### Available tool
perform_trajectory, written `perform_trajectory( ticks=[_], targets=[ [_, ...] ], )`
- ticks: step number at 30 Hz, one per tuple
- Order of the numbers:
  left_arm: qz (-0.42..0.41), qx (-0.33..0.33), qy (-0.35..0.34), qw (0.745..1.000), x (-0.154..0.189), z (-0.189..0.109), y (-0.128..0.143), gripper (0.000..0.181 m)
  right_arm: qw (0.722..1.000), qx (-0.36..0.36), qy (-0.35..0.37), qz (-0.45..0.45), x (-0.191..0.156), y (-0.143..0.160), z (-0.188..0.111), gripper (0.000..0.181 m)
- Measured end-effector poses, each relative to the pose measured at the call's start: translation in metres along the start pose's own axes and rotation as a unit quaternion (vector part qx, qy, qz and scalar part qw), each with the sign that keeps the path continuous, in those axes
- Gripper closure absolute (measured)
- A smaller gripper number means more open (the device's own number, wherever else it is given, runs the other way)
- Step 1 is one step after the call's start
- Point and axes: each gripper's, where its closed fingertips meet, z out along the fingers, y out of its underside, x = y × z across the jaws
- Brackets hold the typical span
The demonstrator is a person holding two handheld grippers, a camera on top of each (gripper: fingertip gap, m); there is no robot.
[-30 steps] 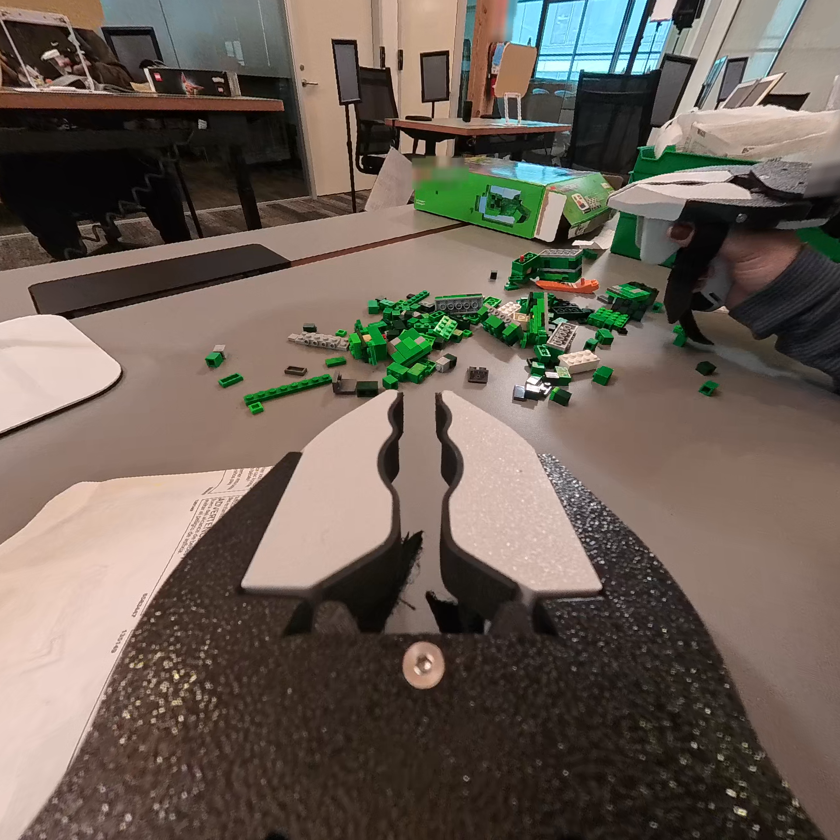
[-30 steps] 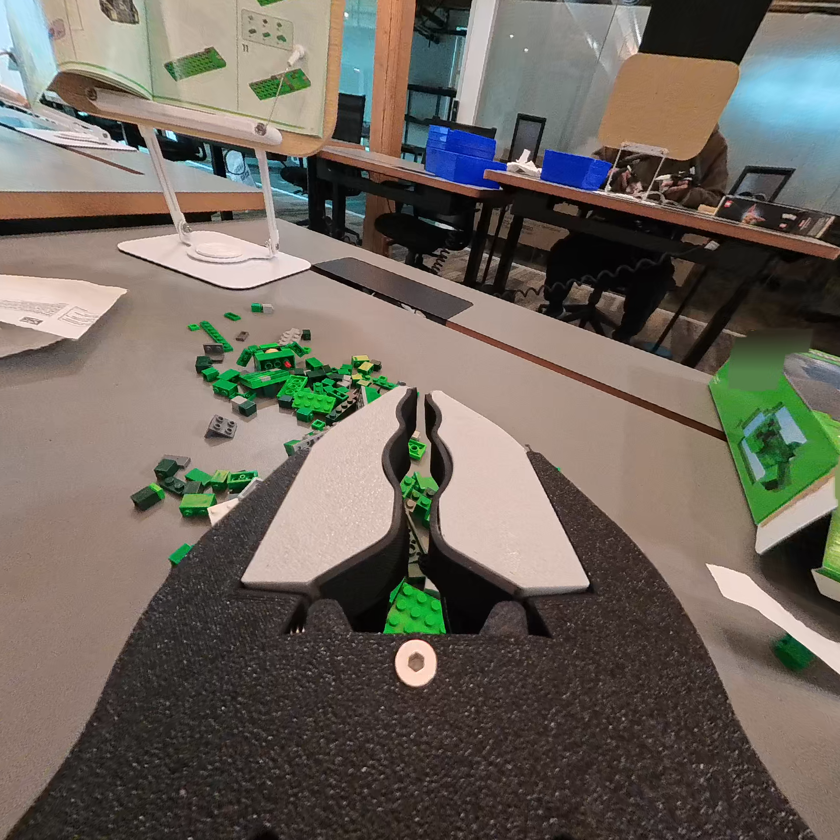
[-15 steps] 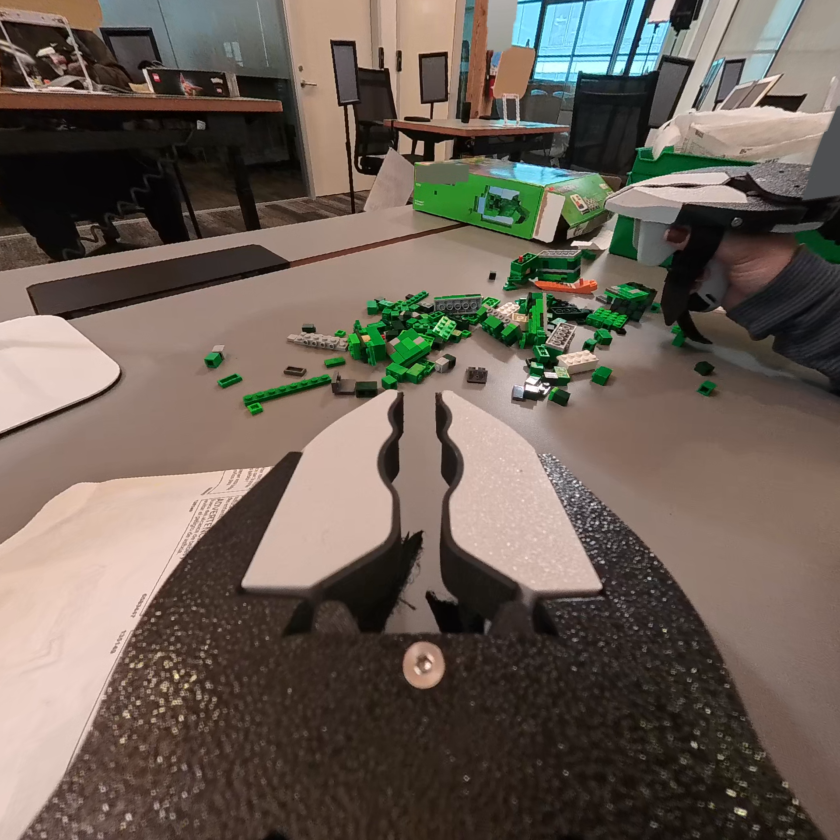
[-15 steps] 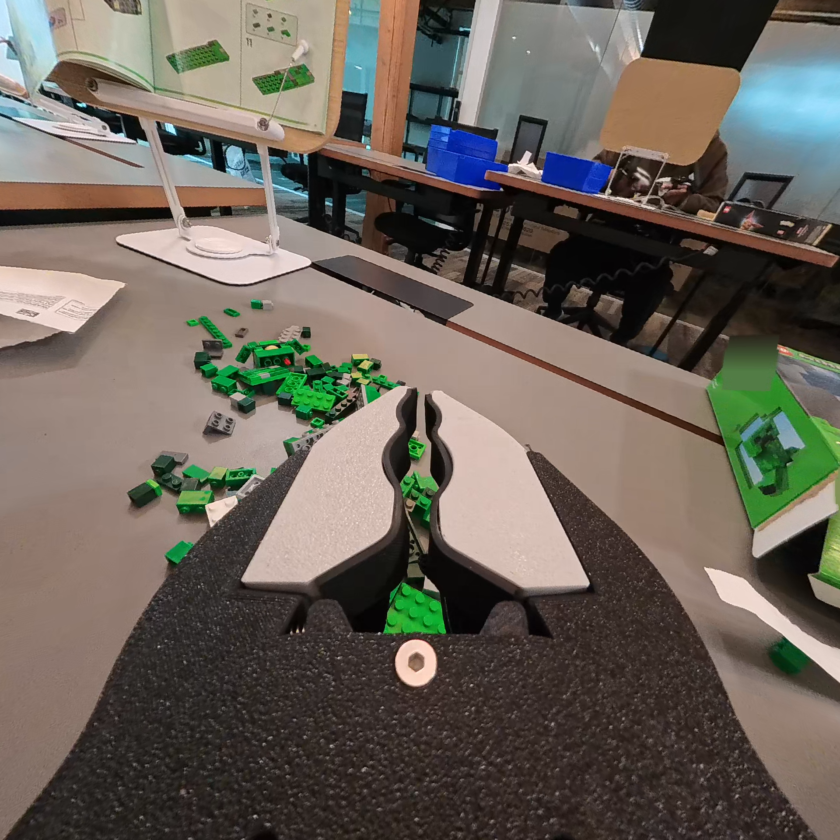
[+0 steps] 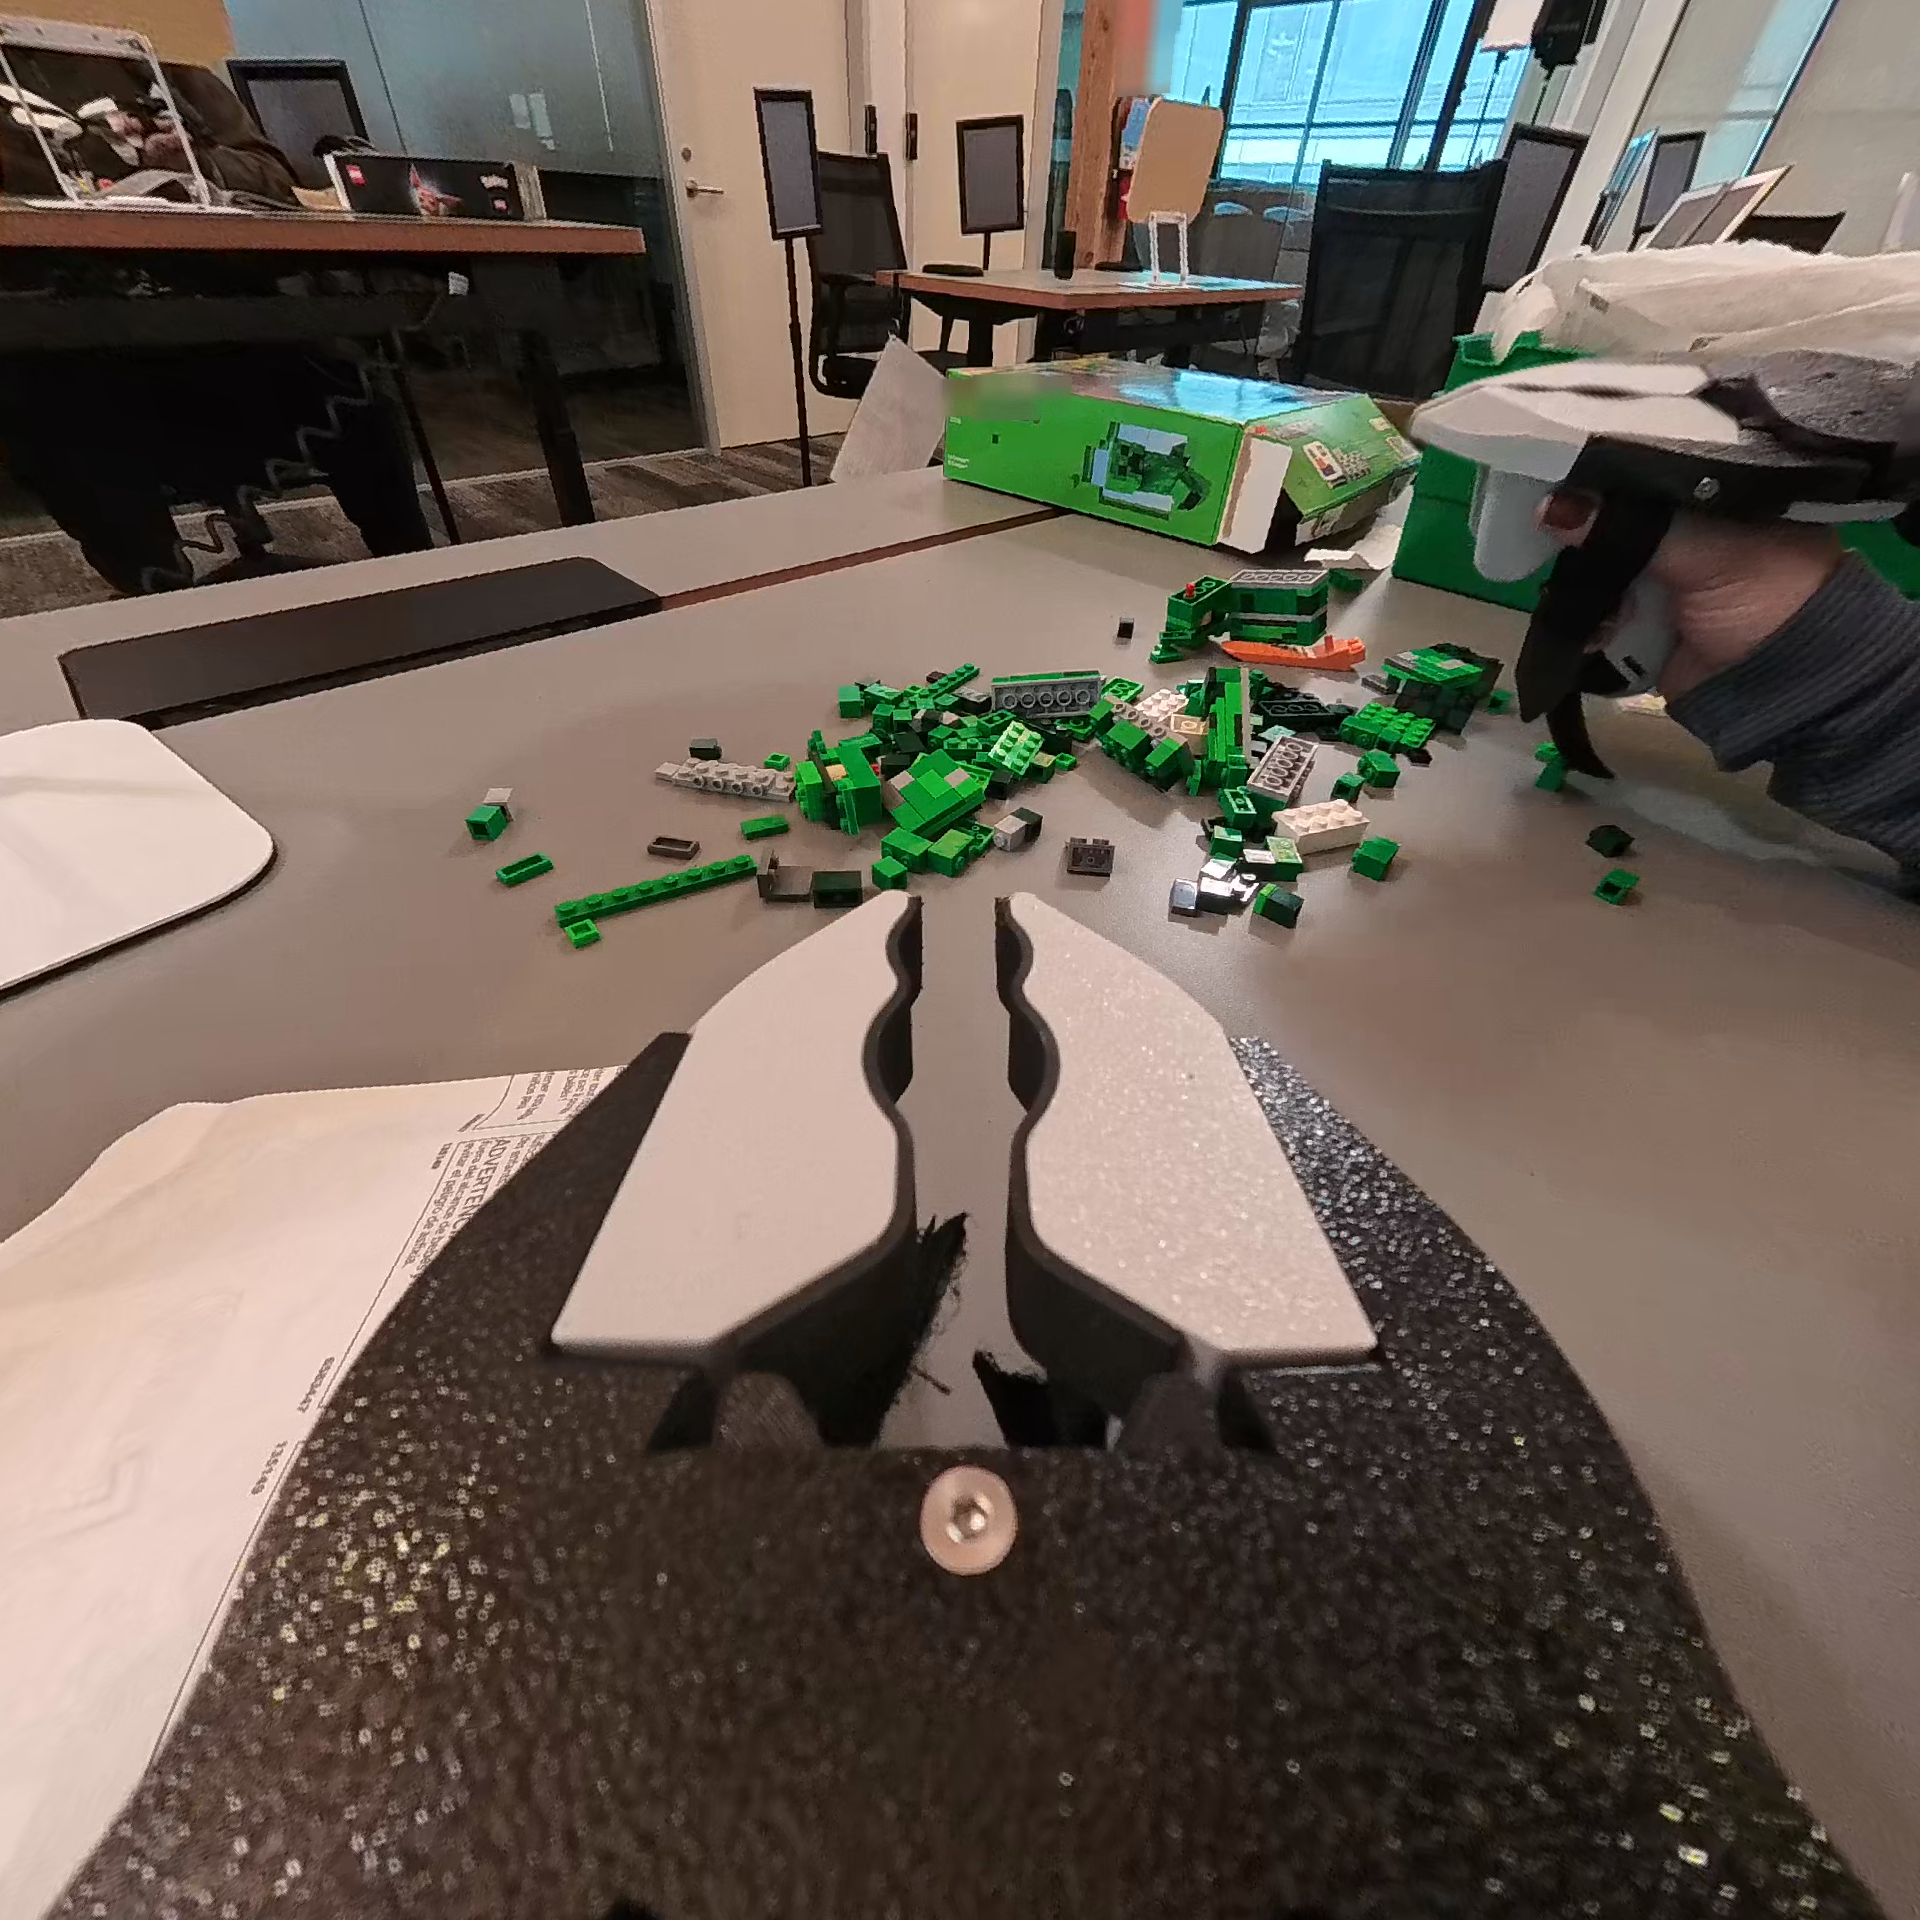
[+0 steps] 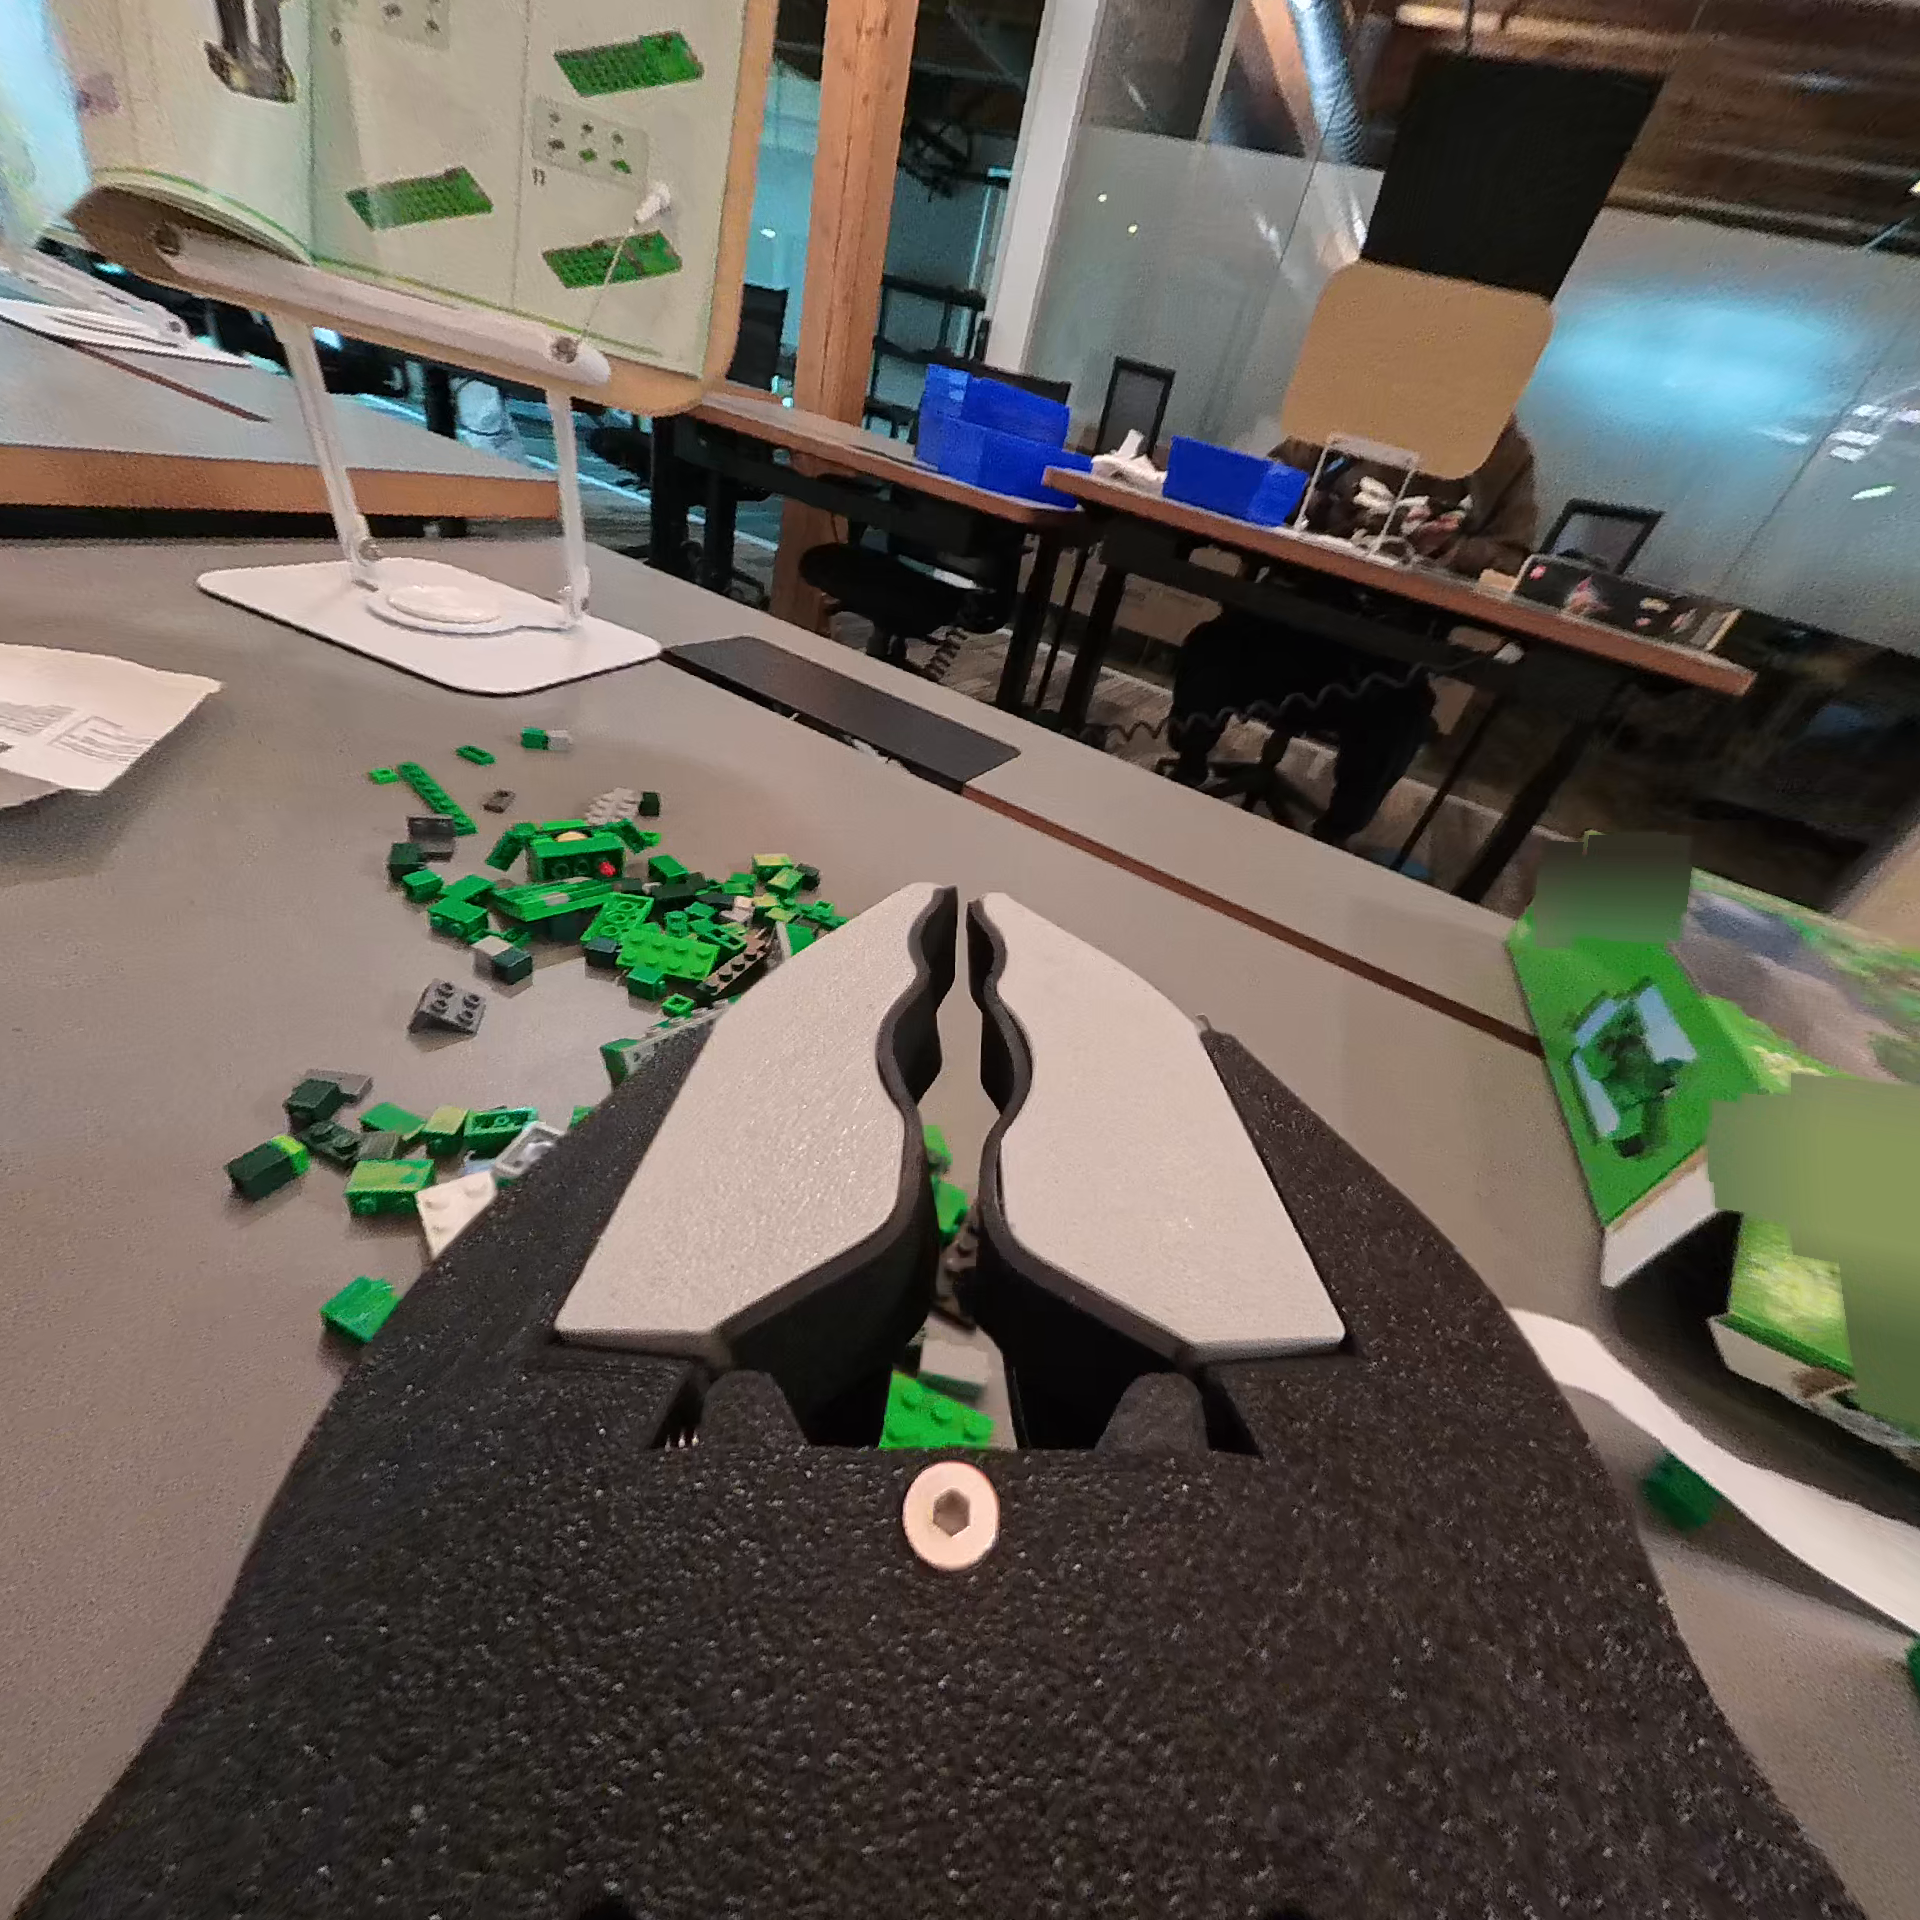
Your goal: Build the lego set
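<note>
A pile of loose green, grey and white lego bricks [image 5: 1039,758] lies on the grey table [image 5: 1558,1143]. A partly built green model [image 5: 1247,613] and an orange piece [image 5: 1294,651] sit at its far side. My left gripper [image 5: 958,909] is low over the table just short of the pile, its jaws a narrow gap apart and empty. My right gripper [image 6: 962,899] hovers over the pile's near part [image 6: 623,925], jaws almost touching with nothing between them. It also shows in the left wrist view [image 5: 1538,416], held by a hand [image 5: 1745,613].
An instruction booklet [image 6: 416,156] stands on a white stand [image 6: 436,623] at the table's far side. A printed paper sheet [image 5: 208,1299] lies under my left gripper. A green box [image 5: 1143,447] lies beyond the pile. Other desks and chairs stand behind. Across from one pair of fingers to the other is roughly 30 centimetres.
My right gripper has shifted and tilted over the pile, and its jaws have closed a little. My left gripper has not moved.
</note>
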Motion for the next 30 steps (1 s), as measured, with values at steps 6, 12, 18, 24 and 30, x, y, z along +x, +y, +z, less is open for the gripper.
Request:
perform_trajectory(
  ticks=[6,12,18,24,30],
  targets=[
    [-0.001,-0.001,0.0,1.0,-0.0001,0.0002,0.0003,0.168,0.999,0.002,0.026,-0.036,0.0046,-0.0026,-0.0024,0.18],
    [-0.001,-0.001,0.0,1.0,-0.0003,0.0003,0.0004,0.168,0.998,-0.001,0.028,-0.05,0.0033,-0.0019,-0.0018,0.18],
    [-0.001,-0.002,0.0,1.0,-0.0003,0.0005,0.0006,0.168,0.998,-0.001,0.027,-0.049,0.0035,-0.0021,-0.0019,0.18],
    [-0.002,-0.003,0.0,1.0,-0.0002,0.0006,0.0009,0.168,0.998,-0.001,0.025,-0.051,0.0026,-0.0024,-0.0019,0.18],
    [-0.002,-0.003,0.001,1.0,-0.0001,0.0007,0.0009,0.168,0.998,-0.004,0.024,-0.052,0.0022,-0.0011,-0.0015,0.18]
  ],
)
